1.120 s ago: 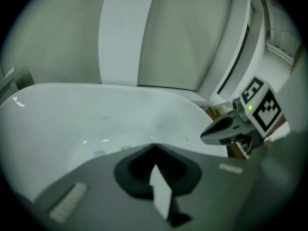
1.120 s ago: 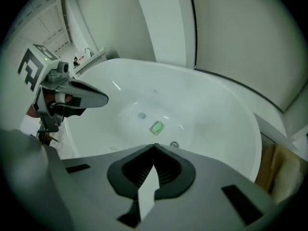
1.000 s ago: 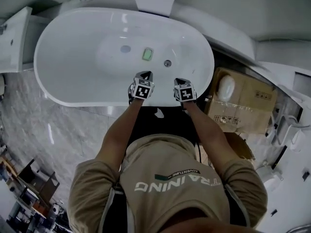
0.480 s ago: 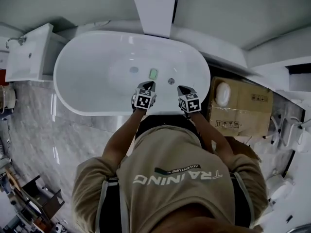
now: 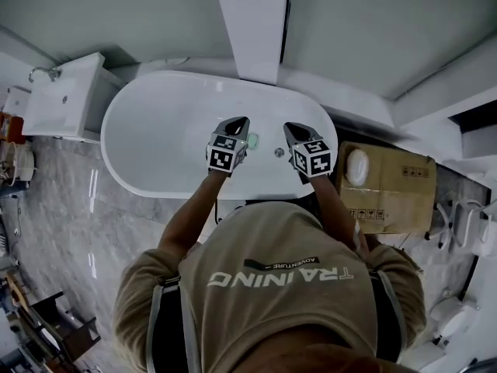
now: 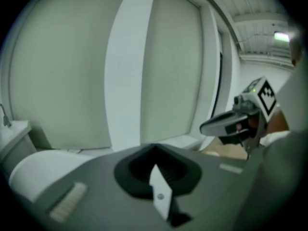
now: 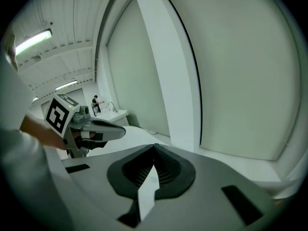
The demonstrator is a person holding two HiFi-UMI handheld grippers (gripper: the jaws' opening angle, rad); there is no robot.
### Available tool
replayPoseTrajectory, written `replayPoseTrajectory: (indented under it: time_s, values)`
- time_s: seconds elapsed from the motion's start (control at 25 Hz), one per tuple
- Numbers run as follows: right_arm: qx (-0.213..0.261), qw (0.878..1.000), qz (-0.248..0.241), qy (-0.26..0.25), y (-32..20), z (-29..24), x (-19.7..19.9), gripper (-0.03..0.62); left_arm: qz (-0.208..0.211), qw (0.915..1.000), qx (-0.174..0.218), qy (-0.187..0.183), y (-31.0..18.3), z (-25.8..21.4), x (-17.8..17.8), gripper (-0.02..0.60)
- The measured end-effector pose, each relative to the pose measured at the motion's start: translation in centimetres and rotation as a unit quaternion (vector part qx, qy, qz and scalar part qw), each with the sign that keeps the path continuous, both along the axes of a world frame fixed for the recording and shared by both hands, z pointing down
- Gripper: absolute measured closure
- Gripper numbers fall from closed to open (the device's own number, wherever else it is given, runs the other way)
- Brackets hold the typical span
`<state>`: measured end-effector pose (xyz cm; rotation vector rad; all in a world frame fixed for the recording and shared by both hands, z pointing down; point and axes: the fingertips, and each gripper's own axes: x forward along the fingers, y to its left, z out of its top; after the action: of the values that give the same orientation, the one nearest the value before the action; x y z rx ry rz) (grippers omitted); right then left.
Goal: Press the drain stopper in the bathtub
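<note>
Both the left tool (image 5: 236, 121) and the right tool (image 5: 289, 128) are closed on nothing and held over the bathtub (image 5: 151, 127); the drain stopper (image 5: 279, 152) lies on its floor between them; a narrow closed tip pushed off-centre could probably skid off that small cap.

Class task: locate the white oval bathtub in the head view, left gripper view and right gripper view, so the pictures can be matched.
Head view: the white oval bathtub fills the upper centre.
Left gripper view: its rim curves in at lower left.
Right gripper view: its white rim shows left of centre, at mid height.
Shared landmark: the white vertical wall pillar behind the tub.
</note>
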<state>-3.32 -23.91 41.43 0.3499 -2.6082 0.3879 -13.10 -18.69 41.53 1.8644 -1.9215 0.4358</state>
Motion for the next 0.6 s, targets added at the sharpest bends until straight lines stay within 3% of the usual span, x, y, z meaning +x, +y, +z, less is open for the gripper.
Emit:
replayPoseTrajectory:
  time_s: [0.16, 0.36, 0.6]
  values:
    - [0.029, 0.998, -0.005, -0.046, -1.2, -5.4, -1.4, 0.585, -0.01, 0.9988, 0.045, -0.018, -0.9, -4.5, -1.4, 0.58]
    - [0.015, 0.992, -0.026, -0.119, -1.5, -11.6, -2.9, 0.585, -0.03, 0.9938, 0.104, -0.024, -2.1, -10.2, -2.8, 0.58]
    - [0.102, 0.983, -0.026, -0.149, -2.8, -17.6, -3.3, 0.586, -0.05, 0.9792, 0.194, -0.034, -3.4, -18.2, -4.3, 0.58]
